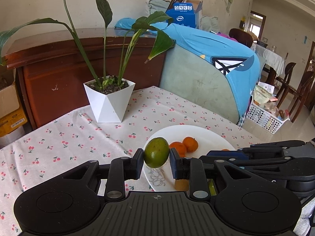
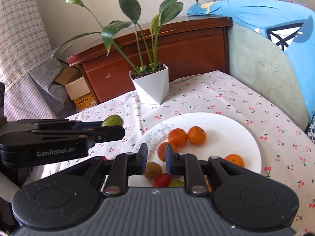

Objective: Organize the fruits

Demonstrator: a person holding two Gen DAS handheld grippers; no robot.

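Note:
My left gripper [image 1: 156, 162] is shut on a green mango [image 1: 156, 152] and holds it above the left edge of the white plate [image 1: 196, 131]. The mango also shows in the right wrist view [image 2: 112, 120]. On the plate [image 2: 236, 127] lie several oranges [image 2: 196, 135], a brown kiwi [image 2: 152, 169], a red fruit [image 2: 161, 180] and a green fruit [image 2: 176, 183]. My right gripper [image 2: 156, 160] is open and empty, low over the plate's near side, with one orange [image 2: 161, 150] seen between its fingers.
A white pot with a leafy plant [image 1: 109, 98] stands at the back of the cherry-print tablecloth [image 1: 69, 137]. A wooden cabinet [image 1: 59, 63] is behind it. A cushioned sofa with a blue shirt [image 1: 216, 59] borders the table's right side.

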